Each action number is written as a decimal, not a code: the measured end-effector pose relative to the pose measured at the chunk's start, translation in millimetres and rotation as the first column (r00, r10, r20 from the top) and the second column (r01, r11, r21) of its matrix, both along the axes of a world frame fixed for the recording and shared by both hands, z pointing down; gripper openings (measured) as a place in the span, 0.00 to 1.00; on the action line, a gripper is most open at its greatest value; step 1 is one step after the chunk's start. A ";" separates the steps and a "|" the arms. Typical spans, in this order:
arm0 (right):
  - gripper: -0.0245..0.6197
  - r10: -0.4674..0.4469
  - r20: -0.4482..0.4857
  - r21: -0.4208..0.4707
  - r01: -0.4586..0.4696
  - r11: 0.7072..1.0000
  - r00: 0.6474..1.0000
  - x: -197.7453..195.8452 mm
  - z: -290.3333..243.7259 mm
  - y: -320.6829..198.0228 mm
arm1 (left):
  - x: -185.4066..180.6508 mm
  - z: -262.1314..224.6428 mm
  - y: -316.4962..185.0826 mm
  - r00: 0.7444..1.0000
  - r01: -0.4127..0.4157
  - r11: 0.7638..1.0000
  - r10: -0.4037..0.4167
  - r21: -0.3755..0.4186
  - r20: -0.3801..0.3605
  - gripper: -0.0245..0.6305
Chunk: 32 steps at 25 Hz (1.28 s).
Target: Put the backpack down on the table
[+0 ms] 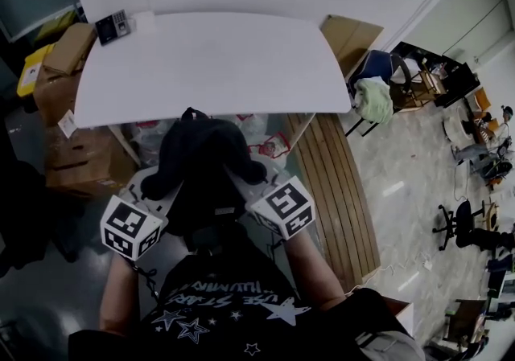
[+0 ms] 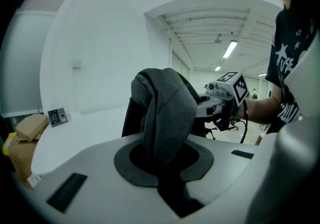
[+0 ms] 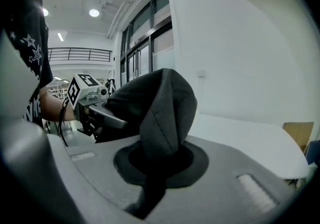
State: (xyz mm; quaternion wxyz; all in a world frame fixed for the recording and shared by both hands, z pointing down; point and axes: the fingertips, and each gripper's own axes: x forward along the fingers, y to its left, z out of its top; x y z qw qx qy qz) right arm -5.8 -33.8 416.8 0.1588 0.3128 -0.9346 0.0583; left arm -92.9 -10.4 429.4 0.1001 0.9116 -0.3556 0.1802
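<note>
A black backpack [image 1: 199,157] hangs between my two grippers, just short of the near edge of the white table [image 1: 209,62] and off its surface. My left gripper [image 1: 166,184] is shut on a padded grey fold of the backpack [image 2: 167,113] on its left side. Its marker cube [image 1: 131,227] shows below. From the other side my right gripper [image 1: 245,180] is shut on another dark padded fold [image 3: 165,106]. In the left gripper view the right gripper [image 2: 227,93] shows beyond the fabric. The left gripper [image 3: 89,99] likewise appears in the right gripper view. The fabric hides the fingertips.
A small keypad device [image 1: 113,27] lies at the table's far left corner. Cardboard boxes [image 1: 68,94] stack up left of the table. Plastic bags [image 1: 269,142] sit under its near edge. A wooden slatted bench [image 1: 338,182] runs along the right, with a chair holding clothes [image 1: 374,96] behind it.
</note>
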 end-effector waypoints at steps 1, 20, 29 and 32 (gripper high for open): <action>0.07 -0.008 0.008 0.007 0.008 1.000 1.000 3.0 -3.4 -8.9 | 3.0 -3.8 -8.4 1.000 0.005 1.000 -0.005 0.011 0.005 0.12; 0.07 -0.128 0.045 0.188 0.117 0.975 0.991 33.5 -82.6 -151.9 | 38.2 -82.7 -141.5 0.988 0.122 0.969 -0.139 0.214 0.066 0.12; 0.07 -0.191 0.035 0.243 0.177 0.954 0.981 35.2 -92.2 -200.4 | 42.6 -93.5 -183.7 0.982 0.158 0.955 -0.179 0.250 0.063 0.12; 0.07 -0.188 0.043 0.257 0.171 0.951 0.981 26.0 -98.0 -220.6 | 34.3 -97.7 -203.8 0.982 0.161 0.951 -0.180 0.264 0.050 0.12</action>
